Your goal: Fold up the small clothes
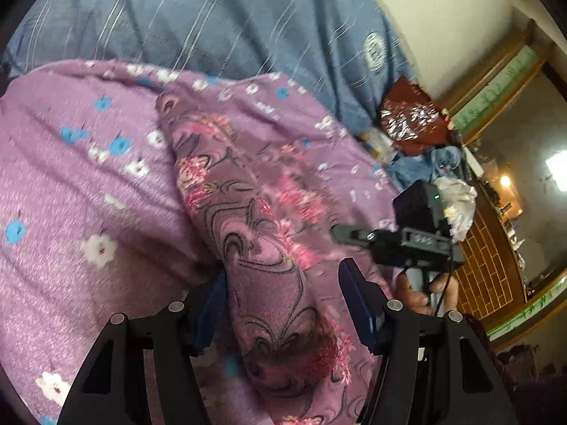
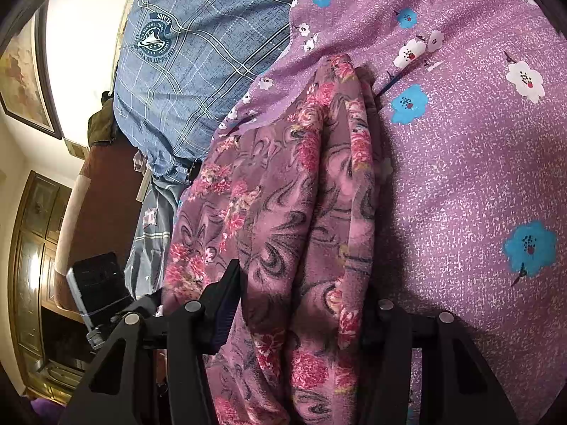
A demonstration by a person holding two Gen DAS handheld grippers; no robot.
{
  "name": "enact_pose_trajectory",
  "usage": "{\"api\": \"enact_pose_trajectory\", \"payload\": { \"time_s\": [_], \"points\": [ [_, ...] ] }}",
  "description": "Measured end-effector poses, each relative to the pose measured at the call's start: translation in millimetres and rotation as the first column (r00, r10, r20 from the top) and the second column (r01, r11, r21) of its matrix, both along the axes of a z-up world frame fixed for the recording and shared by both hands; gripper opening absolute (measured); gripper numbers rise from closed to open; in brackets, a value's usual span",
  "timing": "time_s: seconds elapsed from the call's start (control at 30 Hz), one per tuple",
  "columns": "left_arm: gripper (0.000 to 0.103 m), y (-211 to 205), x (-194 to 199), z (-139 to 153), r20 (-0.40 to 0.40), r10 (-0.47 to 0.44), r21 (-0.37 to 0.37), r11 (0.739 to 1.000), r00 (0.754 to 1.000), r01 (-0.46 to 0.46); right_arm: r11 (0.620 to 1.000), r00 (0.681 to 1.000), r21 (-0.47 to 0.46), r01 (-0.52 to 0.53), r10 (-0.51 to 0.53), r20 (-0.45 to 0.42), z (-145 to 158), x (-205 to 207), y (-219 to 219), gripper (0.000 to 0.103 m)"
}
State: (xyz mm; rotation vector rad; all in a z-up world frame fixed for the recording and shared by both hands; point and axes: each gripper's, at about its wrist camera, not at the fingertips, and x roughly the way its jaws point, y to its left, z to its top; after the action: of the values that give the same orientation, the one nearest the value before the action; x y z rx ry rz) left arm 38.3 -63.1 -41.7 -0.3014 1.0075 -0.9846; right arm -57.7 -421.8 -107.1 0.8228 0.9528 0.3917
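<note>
— While bunched into a long roll, floral garment (image 1: 255, 233) lies on the purple flowered bedsheet (image 1: 71, 184), running from near edge toward the far blue plaid pillow (image 1: 219, 17). Not yet a flat fold.

— Held at both ends? Left gripper (image 1: 283, 304) straddles the near end, jaws about half open; left pad hidden behind cloth, right pad apparently clear of it. Cannot tell a firm pinch there.

— Right gripper (image 2: 304, 311) straddles the roll too, about half open, cloth heaped between and over the pads. Looks gripped, though contact stays hidden.

— Risk, as a judgement: slipping out of a loose pinch on lifting, or catching only the top layer so the roll unravels. Snagging the bedsheet along with it also possible.

— Poses: both tools angled down toward the bed. Right-hand tool visible at right in the left view, hand (image 1: 421, 290) wrapped round its grip. Red bag (image 1: 411, 117) and clutter well apart, far right.
</note>
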Motion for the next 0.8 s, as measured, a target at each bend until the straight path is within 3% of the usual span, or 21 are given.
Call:
{"api": "enact_pose_trajectory", "payload": {
  "time_s": [0.07, 0.27, 0.4, 0.5, 0.57, 0.8],
  "points": [
    [0.066, -4.6, 1.7, -4.6, -0.01, 0.015, 0.016, 1.0, 1.0, -0.015, 1.0, 1.0, -0.001, 0.0, 0.0, 0.001, 0.1, 0.1, -0.1, 0.052],
    [0.068, -16.4, 9.3, -23.3, -0.04, 0.071, 0.09, 0.994, 0.997, -0.067, 1.0, 1.0, -0.008, -0.003, 0.003, 0.004, 0.7, 1.1, 0.3, 0.052],
    [0.067, -22.8, 16.1, -29.0, -0.082, 0.114, 0.067, 0.992, 0.99, -0.108, 1.0, 1.0, -0.012, -0.002, 0.002, 0.006, 1.0, 1.2, 0.3, 0.052],
    [0.056, -29.9, 15.6, -29.4, -0.065, 0.129, 0.079, 0.989, 0.99, -0.123, 1.0, 1.0, -0.03, 0.006, -0.006, 0.006, 3.3, 0.5, 2.7, 0.051],
    [0.043, -32.8, 14.7, -29.4, -0.043, 0.133, 0.102, 0.987, 0.99, -0.128, 0.997, 1.0, -0.081, 0.013, -0.012, 0.012, 8.7, -1.9, 8.2, 0.048],
    [0.032, -33.7, -4.0, -14.4, 0.082, 0.107, 0.144, 0.983, 0.991, -0.118, 0.941, 0.995, -0.337, 0.041, -0.008, 0.099, 43.3, -13.3, 38.2, 0.041]
  ]
}}
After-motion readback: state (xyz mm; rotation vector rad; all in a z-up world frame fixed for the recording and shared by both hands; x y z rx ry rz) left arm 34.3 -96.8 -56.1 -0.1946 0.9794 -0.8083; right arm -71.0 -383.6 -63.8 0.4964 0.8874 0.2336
